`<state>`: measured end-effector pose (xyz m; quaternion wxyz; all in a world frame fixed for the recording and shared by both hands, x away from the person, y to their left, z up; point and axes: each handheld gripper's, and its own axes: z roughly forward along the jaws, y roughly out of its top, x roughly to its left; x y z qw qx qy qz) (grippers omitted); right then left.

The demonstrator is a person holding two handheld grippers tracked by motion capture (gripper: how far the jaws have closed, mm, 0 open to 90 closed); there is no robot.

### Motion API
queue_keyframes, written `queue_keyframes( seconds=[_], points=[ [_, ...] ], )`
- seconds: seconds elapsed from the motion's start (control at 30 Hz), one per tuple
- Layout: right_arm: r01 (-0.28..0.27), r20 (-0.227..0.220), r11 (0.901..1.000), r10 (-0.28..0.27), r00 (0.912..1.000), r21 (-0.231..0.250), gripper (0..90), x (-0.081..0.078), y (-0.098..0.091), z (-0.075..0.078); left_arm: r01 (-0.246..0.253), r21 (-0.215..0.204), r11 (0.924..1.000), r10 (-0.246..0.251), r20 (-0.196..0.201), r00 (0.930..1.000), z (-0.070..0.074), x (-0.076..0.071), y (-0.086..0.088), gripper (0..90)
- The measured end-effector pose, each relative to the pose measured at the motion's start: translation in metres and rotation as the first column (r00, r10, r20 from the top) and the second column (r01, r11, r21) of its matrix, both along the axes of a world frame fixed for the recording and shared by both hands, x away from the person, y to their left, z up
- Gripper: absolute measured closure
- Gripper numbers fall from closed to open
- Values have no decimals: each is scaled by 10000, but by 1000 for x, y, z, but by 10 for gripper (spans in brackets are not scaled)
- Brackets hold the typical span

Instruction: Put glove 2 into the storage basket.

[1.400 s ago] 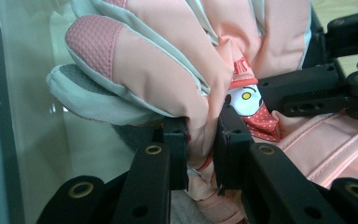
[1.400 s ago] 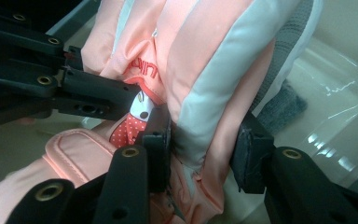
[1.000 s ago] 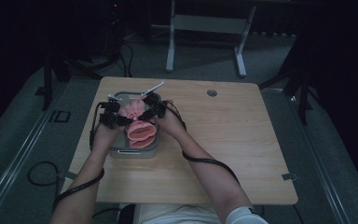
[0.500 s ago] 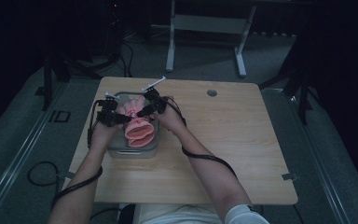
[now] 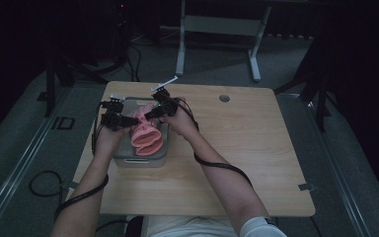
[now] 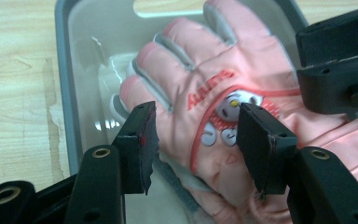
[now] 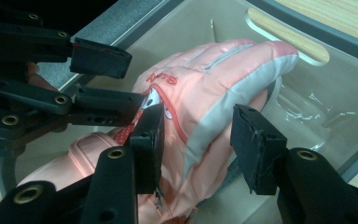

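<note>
A pink padded glove with grey panels and a cartoon patch lies in a grey plastic bin on the left part of the table. In the left gripper view the glove lies palm-down, fingers toward the bin's far wall. My left gripper is open, its jaws straddling the glove's back by the patch. My right gripper is open too, jaws either side of the glove from the opposite side. The two grippers face each other over the bin, close together.
Crinkled clear plastic lies on the bin floor beside the glove. The wooden table stretches to the right, with a round cable hole near its far edge. A cable trails under the right forearm.
Both hands have shifted a little toward the bin's far end, and the right gripper has swung in over the glove. The glove stays in the bin.
</note>
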<state>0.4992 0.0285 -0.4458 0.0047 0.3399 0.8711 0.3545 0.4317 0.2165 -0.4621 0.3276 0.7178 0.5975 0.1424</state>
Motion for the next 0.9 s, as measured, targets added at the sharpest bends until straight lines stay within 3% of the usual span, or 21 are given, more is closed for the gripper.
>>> queue_keyframes(
  seconds=[0.27,0.53,0.9],
  points=[
    [59,63,9999,-60,10000,118,544,0,-4,3,-41,5,10000,41,243,9997,9,-4,2,474],
    [41,306,9993,-52,9995,374,519,-3,-14,14,333,124,9994,-339,484,9983,21,-11,-5,467],
    [-3,592,9981,-33,9982,616,465,-7,-38,28,515,556,9971,-573,1103,9922,41,-19,-27,348]
  ],
)
